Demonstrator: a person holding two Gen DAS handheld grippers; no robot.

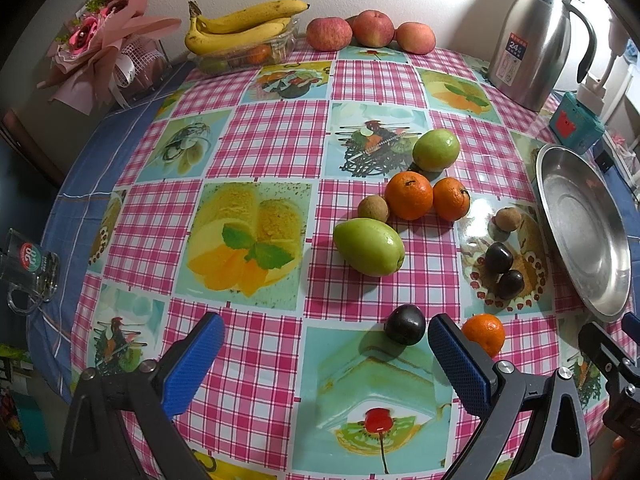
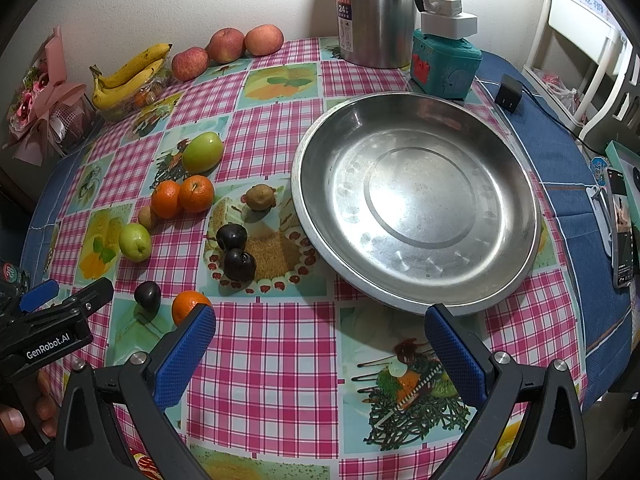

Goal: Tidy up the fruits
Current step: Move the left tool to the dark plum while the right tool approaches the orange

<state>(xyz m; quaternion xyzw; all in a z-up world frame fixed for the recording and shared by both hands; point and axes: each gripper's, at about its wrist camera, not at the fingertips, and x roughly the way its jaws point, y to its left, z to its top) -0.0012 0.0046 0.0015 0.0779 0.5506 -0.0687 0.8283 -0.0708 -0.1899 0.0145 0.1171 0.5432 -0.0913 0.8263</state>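
A home dining corner: ahead of the jaws, a table [image 2: 272,360] in checked oilcloth, steel thermos jug [image 2: 372,12], wrapped bouquet [image 1: 100,36].

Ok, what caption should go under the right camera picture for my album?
Open right gripper hovers before an empty steel plate, with oranges, green fruits and dark plums waiting on the checkered tablecloth.

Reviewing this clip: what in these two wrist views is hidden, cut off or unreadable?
- Clear plastic tray under the yellow banana bunch: the left view shows its contents only partly, hidden by the bananas.
- Lone small orange mandarin: partly hidden behind a blue finger in both views.
- Silver steel thermos jug: top cut off by the right view's edge; label print too small.
- Phone screen at the right view's edge: distorted, unreadable.
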